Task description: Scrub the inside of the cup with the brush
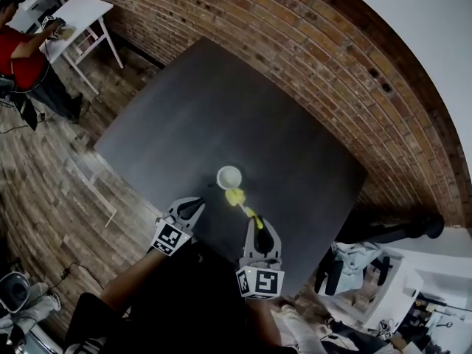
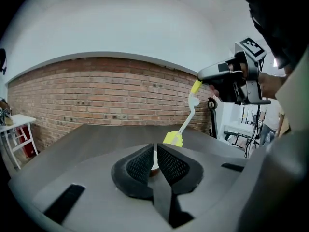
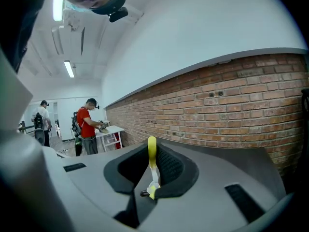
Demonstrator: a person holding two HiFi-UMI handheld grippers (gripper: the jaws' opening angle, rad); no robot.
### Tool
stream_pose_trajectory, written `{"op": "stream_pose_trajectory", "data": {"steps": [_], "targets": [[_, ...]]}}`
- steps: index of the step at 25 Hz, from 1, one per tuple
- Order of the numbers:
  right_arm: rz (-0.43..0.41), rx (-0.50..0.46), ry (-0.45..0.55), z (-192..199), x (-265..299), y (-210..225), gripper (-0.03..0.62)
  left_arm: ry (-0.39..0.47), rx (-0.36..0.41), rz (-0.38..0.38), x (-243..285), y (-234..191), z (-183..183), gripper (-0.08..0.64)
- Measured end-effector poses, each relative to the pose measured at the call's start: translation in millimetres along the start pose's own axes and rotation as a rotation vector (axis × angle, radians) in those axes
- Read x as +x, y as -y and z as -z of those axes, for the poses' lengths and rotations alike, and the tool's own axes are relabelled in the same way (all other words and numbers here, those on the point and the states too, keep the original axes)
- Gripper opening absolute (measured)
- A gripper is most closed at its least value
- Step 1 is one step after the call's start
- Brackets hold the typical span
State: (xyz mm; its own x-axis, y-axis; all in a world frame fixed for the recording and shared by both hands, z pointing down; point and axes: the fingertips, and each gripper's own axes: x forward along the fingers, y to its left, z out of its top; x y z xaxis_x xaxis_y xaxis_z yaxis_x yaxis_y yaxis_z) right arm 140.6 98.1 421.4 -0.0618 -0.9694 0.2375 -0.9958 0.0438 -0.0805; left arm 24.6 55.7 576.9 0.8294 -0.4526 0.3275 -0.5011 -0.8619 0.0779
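You clamp the brush (image 1: pixel 236 197) by its handle in your right tool (image 1: pixel 258 228), head beside the cup (image 1: pixel 228 176) ready for entry; your left tool (image 1: pixel 190 206) hangs near, almost closed and empty.

The cup (image 1: pixel 229 176) stands on the table (image 1: pixel 221 109), toward its near edge. The brush (image 1: pixel 237 198) has its head just beside the cup's near right side, and its handle runs back and rightward into the right gripper (image 1: pixel 259 226), between its 2 jaws. The left gripper (image 1: pixel 198 203) sits left of the right one, near-left of the cup and apart from it. A brick wall (image 1: pixel 295 57) runs behind the table. Far left, a person (image 1: pixel 26 57) stands at a small table (image 1: pixel 77 13).
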Motion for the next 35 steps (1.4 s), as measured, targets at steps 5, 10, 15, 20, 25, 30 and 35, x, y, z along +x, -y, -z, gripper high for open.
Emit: {"op": "stream_pose_trajectory", "data": {"steps": [5, 10, 15, 20, 25, 30, 35], "targets": [[0.022, 0.006, -0.029, 5, 27, 4, 0.063, -0.082, 0.013, 0.07, 30, -10, 33, 0.046], [0.028, 0.004, -0.057, 13, 51, 9, 0.063, -0.14, 0.017, 0.089, 56, -24, 59, 0.048], [0.032, 0.009, -0.083, 20, 69, 15, 0.063, -0.219, 0.003, 0.112, 81, -30, 90, 0.094], [0.007, -0.008, -0.095, 23, 85, 13, 0.063, -0.267, -0.001, 0.134, 96, -31, 108, 0.138], [-0.006, -0.008, -0.104, 24, 98, 11, 0.063, -0.301, -0.007, 0.158, 110, -32, 122, 0.138], [-0.018, 0.0, -0.139, 38, 112, 10, 0.063, -0.304, -0.011, 0.172, 120, -34, 123, 0.138], [-0.027, 0.039, -0.154, 46, 126, 10, 0.063, -0.303, -0.015, 0.18, 127, -36, 122, 0.138]]}}
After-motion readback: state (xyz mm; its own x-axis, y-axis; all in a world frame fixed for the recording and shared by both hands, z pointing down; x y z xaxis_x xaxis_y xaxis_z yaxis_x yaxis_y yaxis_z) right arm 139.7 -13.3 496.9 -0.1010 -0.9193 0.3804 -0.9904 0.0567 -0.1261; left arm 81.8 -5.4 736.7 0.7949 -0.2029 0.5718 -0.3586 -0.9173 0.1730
